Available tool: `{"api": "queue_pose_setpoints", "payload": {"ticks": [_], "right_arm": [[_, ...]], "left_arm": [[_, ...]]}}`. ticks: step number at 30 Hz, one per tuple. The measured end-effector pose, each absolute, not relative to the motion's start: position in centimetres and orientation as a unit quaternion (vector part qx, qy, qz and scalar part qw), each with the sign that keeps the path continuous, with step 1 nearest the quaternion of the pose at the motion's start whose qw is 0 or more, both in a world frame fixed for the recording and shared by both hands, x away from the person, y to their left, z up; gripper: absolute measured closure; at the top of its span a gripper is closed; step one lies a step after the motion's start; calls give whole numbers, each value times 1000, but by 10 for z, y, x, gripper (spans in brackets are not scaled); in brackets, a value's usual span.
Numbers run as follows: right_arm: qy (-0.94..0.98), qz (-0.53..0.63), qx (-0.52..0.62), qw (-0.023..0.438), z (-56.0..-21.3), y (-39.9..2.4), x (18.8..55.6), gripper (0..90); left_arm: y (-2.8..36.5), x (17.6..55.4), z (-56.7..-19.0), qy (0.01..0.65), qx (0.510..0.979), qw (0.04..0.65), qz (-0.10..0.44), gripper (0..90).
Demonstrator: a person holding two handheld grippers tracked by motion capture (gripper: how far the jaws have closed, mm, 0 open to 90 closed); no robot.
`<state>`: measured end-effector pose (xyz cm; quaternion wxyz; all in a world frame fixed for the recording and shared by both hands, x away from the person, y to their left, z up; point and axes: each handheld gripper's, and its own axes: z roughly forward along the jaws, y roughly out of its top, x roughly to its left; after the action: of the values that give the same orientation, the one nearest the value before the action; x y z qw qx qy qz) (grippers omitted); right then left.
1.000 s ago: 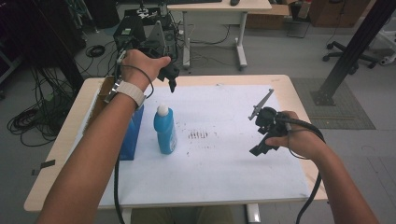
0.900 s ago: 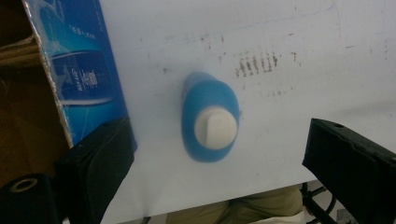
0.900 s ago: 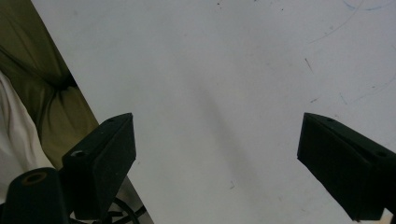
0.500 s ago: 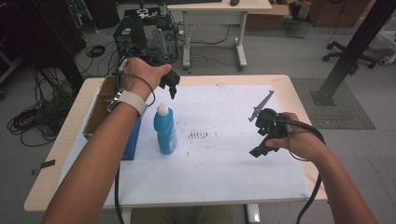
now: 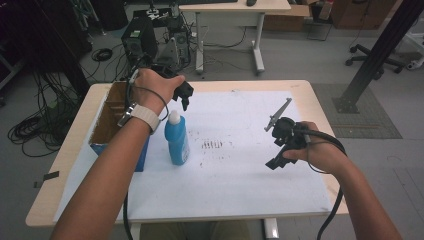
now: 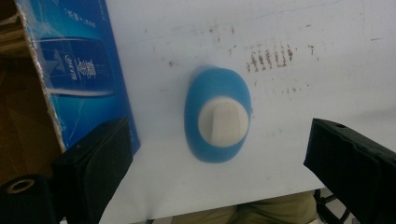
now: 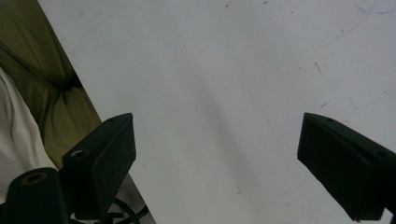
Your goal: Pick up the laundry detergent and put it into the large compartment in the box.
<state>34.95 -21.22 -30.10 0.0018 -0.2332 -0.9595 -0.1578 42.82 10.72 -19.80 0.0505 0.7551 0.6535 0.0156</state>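
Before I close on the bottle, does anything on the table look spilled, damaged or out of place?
Brown smudges stain the white sheet right of the upright blue bottle; they look dry, not spilled. The blue box has a ragged open edge. Nothing else stands out.

a lab: computer tower, floor cables, desks

A pale wristband is being worn on the bare left forearm. Black cables are being trailed from both black grippers, left and right. Blocky, matte jaws are being shown; a grey plate is being carried on the right one.
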Motion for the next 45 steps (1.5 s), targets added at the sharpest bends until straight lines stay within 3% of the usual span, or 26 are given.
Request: {"api": "queue_pose_setpoints", "payload": {"ticks": [45], "right_arm": [[-959,-159,-233,4,-304,-213,346,117]], "left_arm": [[101,425,-236,649,759,50,17,91]]}}
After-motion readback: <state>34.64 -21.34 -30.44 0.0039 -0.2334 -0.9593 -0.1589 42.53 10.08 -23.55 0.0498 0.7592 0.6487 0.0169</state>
